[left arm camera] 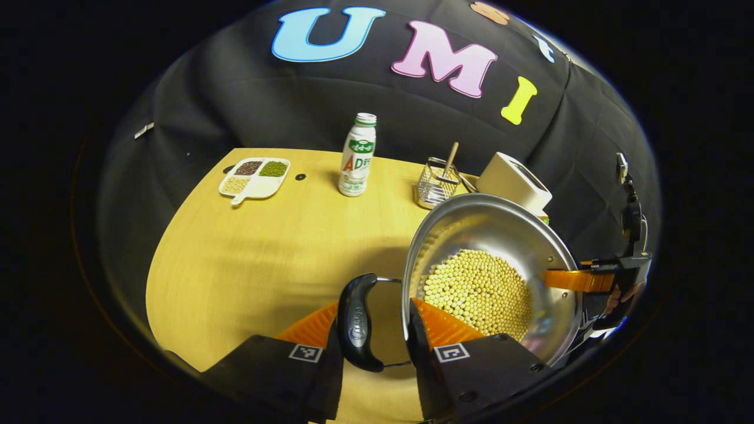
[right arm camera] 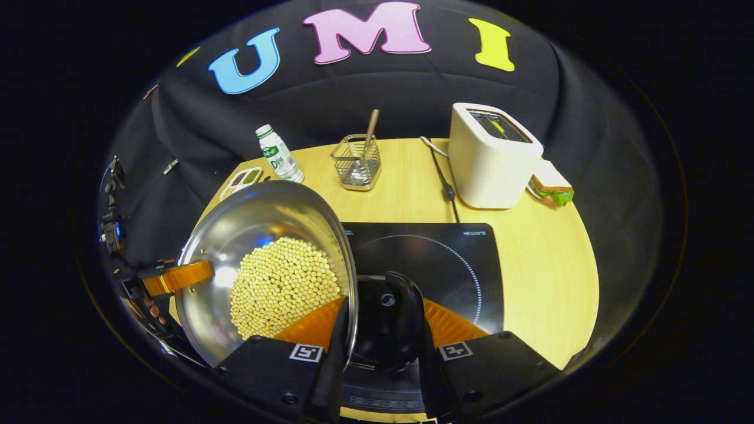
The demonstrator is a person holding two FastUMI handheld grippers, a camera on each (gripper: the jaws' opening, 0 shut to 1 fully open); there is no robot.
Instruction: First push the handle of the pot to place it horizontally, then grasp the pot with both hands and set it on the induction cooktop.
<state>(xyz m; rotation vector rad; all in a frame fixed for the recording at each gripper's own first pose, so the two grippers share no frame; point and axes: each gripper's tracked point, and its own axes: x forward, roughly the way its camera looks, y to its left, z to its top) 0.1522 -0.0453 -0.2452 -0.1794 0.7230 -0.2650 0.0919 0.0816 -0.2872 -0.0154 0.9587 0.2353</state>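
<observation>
A steel pot (left arm camera: 489, 235) full of pale beans hangs between both grippers. In the left gripper view my left gripper (left arm camera: 376, 312) is shut on the pot's black side handle (left arm camera: 356, 324), one finger outside it and the other over the rim. The right gripper (left arm camera: 589, 280) grips the pot's far side. In the right gripper view my right gripper (right arm camera: 384, 306) is shut on the other black handle (right arm camera: 386, 318) of the pot (right arm camera: 265, 224). Beside and partly beneath the pot lies the black induction cooktop (right arm camera: 447, 259). The left gripper (right arm camera: 177, 277) holds the pot's far rim.
On the round wooden table (right arm camera: 548, 265) behind the cooktop stand a white toaster (right arm camera: 492, 159) with its cord (right arm camera: 442, 176), a sandwich (right arm camera: 551, 185), a wire basket (right arm camera: 356, 162) and a bottle (right arm camera: 280, 156). A white tray of beans (left arm camera: 256, 176) lies at the far left.
</observation>
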